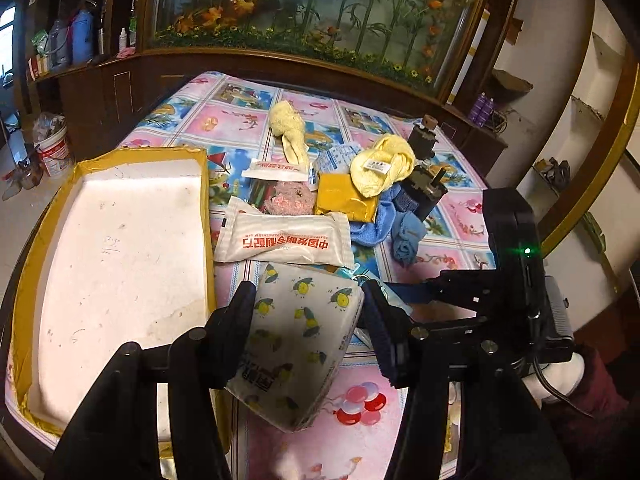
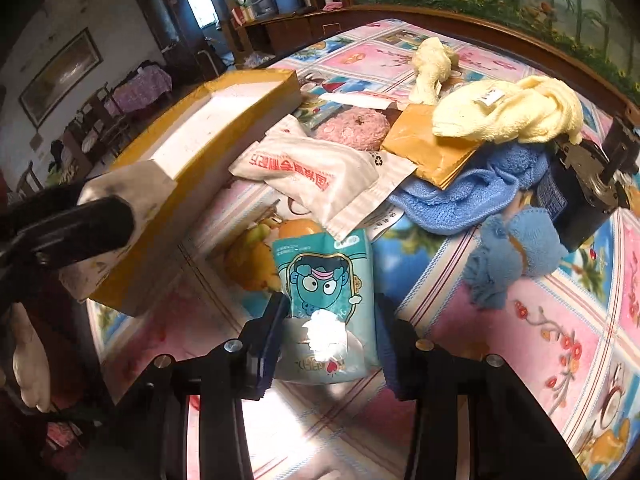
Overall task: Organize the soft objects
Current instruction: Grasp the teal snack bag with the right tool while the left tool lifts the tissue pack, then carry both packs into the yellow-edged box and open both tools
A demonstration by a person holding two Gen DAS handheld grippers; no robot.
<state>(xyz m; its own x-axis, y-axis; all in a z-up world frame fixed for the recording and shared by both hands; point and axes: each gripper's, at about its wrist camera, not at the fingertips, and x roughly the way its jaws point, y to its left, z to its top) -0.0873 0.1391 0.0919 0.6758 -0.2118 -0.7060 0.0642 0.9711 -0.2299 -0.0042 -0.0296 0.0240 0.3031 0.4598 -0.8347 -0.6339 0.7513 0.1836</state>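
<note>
— Left tongs (image 1: 308, 320)?
— Clamped on a lemon-print tissue pack (image 1: 298, 344), one finger on each side, pack tilted and lifted just off the table (image 1: 360, 412), right beside the near corner of the yellow-rimmed tray (image 1: 120, 248).
— Right tongs (image 2: 330, 344)?
— Closed against a teal cartoon tissue pack (image 2: 328, 300), fingers pressing both long edges; hard to tell whether resting on the flowered cloth or raised.
— Rest of the pile?
— Farther back on the table: white packet with red lettering (image 1: 284, 240), touching a pink fuzzy pad (image 1: 290, 200) and a mustard-yellow flat pouch (image 1: 346, 196). Pale yellow knotted towel (image 1: 382, 164) lying over that pouch and over a blue towel (image 1: 384, 228). Second cream towel (image 1: 288, 128) apart, toward the far edge. Black box-like device (image 1: 422, 196) against the blue towel.
— Tray contents?
— White bare inside.
</note>
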